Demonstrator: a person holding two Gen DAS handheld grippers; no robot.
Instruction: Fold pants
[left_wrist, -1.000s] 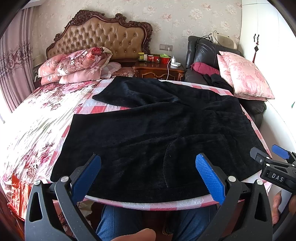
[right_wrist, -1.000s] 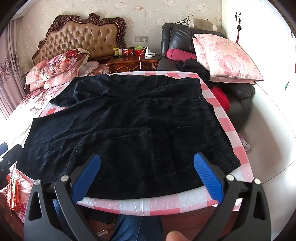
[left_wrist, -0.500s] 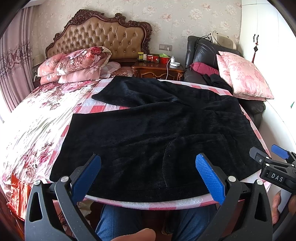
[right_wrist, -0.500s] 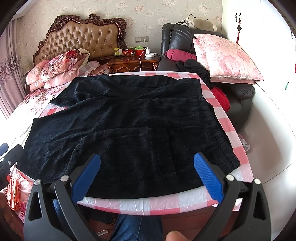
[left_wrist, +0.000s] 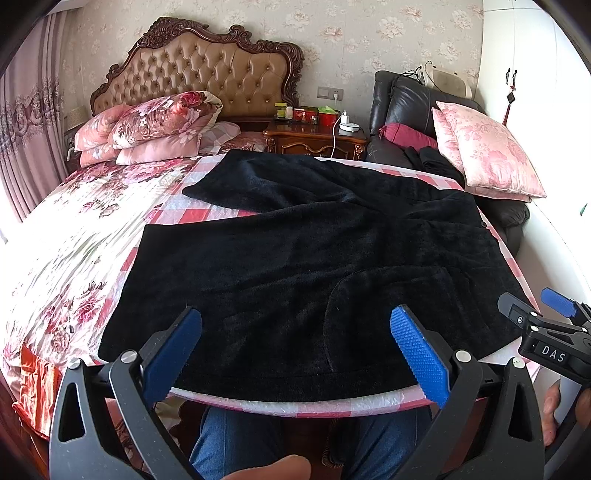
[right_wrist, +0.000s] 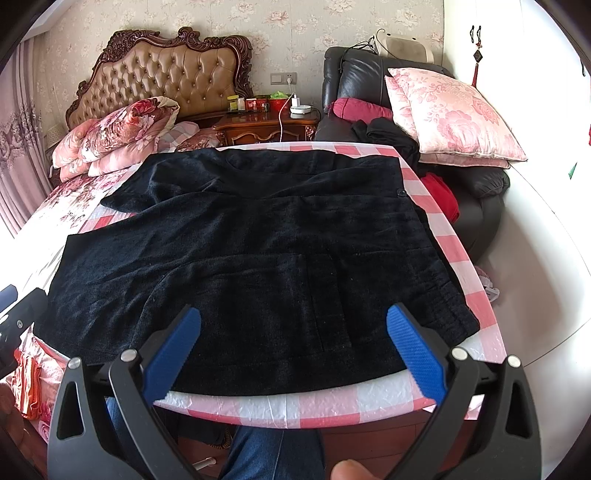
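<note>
One pair of black pants (left_wrist: 314, 273) lies spread flat on a checked cloth (right_wrist: 439, 206) over the bed. Two grippers, left (left_wrist: 295, 350) and right (right_wrist: 291, 350), hover at its near edge, both wide apart, gripping nothing. Two pink pillows (right_wrist: 450, 114) sit on one armchair (right_wrist: 476, 206).

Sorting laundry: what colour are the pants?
Black pants, clearest in the right wrist view.

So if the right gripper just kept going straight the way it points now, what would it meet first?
Most likely the black pants spread over the checked cloth. The right gripper is open and points across their near edge, so it would probably touch the fabric first, though its height above them is unclear.
</note>
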